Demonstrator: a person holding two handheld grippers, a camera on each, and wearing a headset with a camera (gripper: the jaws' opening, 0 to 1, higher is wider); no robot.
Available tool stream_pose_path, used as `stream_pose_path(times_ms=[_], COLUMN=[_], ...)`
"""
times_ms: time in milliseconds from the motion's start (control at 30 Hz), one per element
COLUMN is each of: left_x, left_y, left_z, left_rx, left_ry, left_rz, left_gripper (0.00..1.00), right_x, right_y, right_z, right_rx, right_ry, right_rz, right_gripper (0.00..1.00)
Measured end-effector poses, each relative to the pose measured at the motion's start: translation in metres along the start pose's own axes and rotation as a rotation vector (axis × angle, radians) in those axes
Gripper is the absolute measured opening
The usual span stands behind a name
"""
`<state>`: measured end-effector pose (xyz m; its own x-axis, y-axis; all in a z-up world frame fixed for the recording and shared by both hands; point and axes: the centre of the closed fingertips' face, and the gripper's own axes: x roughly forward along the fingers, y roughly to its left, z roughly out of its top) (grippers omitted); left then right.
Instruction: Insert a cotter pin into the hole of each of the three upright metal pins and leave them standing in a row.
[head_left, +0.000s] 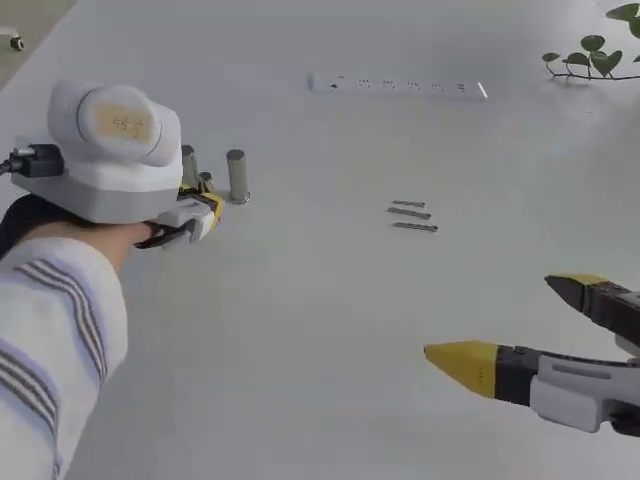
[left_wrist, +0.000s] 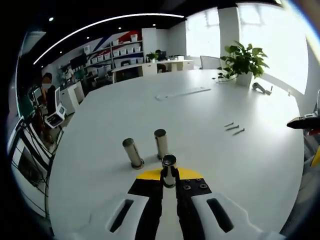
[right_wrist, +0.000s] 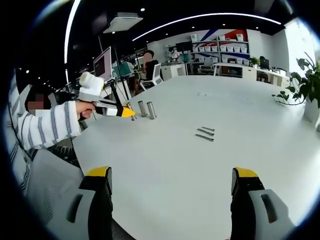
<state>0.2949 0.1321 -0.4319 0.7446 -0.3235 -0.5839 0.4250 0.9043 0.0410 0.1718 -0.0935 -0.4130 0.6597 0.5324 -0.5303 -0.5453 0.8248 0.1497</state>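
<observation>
Clamping noted in head view: left gripper (head_left: 200, 215) at the three metal pins (head_left: 237, 175), upright in a tight cluster on the white table (head_left: 300, 330). Three cotter pins (head_left: 410, 215) lying flat, well apart to the right. Right gripper (head_left: 505, 320) low, spread wide, empty.

Left gripper view: jaws narrow, pinching nearest metal pin (left_wrist: 168, 167); other two standing just beyond.

Right gripper view: own jaws wide, holding nothing, aimed toward the cotter pins.

Risks (judgement):
- Toppling neighbours if the held pin swings, given close spacing.
- Cross-hole facing too small to tell, so possible misfeed.
- Thin cotter pins lying flat, likely slipping at pickup.
</observation>
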Motion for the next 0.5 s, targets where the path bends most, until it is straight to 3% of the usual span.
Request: stream_pose_path(times_ms=[300, 500], left_x=[-0.009, -0.010], left_y=[-0.021, -0.042], left_z=[0.002, -0.001], left_rx=[-0.033, -0.060], left_ry=[-0.017, -0.018], left_rz=[0.003, -0.008], left_gripper=[0.05, 0.05], right_x=[0.000, -0.002], right_y=[0.010, 0.009], right_z=[0.007, 0.009], right_rx=[-0.038, -0.063], right_ry=[-0.010, -0.012], right_rz=[0.032, 0.028], right_gripper=[0.99, 0.99])
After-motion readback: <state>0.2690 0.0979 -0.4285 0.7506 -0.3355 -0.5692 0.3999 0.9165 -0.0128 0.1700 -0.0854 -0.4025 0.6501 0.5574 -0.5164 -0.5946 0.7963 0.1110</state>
